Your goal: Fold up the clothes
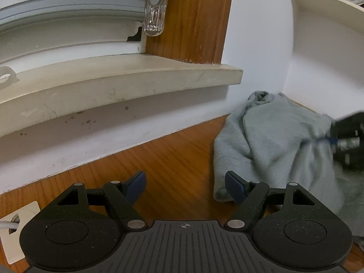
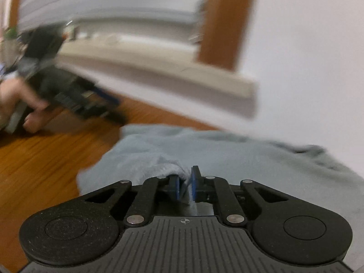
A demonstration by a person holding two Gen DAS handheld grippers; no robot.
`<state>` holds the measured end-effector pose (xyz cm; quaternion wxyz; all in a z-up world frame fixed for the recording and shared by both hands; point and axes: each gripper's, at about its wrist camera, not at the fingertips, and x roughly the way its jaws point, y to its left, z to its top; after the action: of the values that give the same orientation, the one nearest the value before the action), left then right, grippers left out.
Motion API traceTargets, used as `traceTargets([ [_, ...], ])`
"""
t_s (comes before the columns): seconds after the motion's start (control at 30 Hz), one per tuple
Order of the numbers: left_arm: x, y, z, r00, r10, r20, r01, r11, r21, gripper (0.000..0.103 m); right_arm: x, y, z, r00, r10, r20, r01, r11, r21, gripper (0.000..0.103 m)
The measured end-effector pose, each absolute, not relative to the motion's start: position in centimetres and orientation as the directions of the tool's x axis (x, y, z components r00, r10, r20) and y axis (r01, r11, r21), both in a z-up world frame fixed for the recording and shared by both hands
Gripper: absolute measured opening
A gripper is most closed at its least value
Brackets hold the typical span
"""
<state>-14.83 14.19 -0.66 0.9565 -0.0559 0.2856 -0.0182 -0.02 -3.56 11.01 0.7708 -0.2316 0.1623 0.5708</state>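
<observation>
L gripper [image 1: 185, 185]: jaws wide apart, nothing btwn, over wood table [image 1: 173, 159]
R gripper [image 2: 185, 187]: clamped on fold of grey garment [image 2: 227, 159]
Garment: bunched by wall

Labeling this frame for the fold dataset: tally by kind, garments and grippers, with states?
Garments: 1, the grey garment, crumpled on the wooden table.
Grippers: 2, the left gripper open with nothing between its fingers, the right gripper closed on a fold of the garment.
Total: 3.
</observation>
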Motion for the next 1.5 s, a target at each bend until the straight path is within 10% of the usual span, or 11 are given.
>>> traceTargets([
  [0.27, -14.8, 14.0, -0.8, 0.837, -0.056, -0.545, 0.002, 0.995, -0.100, 0.079, 14.6, -13.3, 17.9, 0.799, 0.512, -0.315, -0.577, 0.800, -0.165, 0.011],
  [0.47, -14.9, 13.8, -0.8, 0.840, -0.059, -0.539, 0.013, 0.996, -0.089, 0.079, 20.8, -21.6, 18.2, 0.915, 0.225, -0.335, -0.250, 0.968, -0.034, 0.052],
  [0.83, -14.3, 12.4, -1.2, 0.804, -0.119, -0.583, 0.104, 0.993, -0.059, 0.079, 17.1, -19.0, 10.2, 0.745, 0.450, -0.492, -0.559, 0.824, -0.092, 0.080],
  [1.23, -12.8, 11.9, -1.7, 0.763, -0.170, -0.623, 0.109, 0.985, -0.136, 0.079, 17.7, -18.3, 7.6, 0.654, 0.494, -0.572, -0.621, 0.783, -0.034, 0.082],
  [1.4, -11.8, 11.8, -1.9, 0.792, -0.122, -0.599, 0.061, 0.991, -0.122, 0.053, 18.2, -18.0, 7.2, 0.640, 0.498, -0.586, -0.626, 0.780, -0.021, 0.082],
  [1.47, -11.7, 12.0, -1.9, 0.803, -0.121, -0.584, 0.050, 0.989, -0.136, 0.003, 18.4, -18.0, 7.1, 0.634, 0.501, -0.589, -0.626, 0.779, -0.012, 0.082],
  [1.5, -11.8, 12.1, -1.8, 0.812, -0.110, -0.573, 0.044, 0.991, -0.127, 0.003, 18.5, -18.2, 7.1, 0.636, 0.501, -0.587, -0.621, 0.784, -0.003, 0.082],
])
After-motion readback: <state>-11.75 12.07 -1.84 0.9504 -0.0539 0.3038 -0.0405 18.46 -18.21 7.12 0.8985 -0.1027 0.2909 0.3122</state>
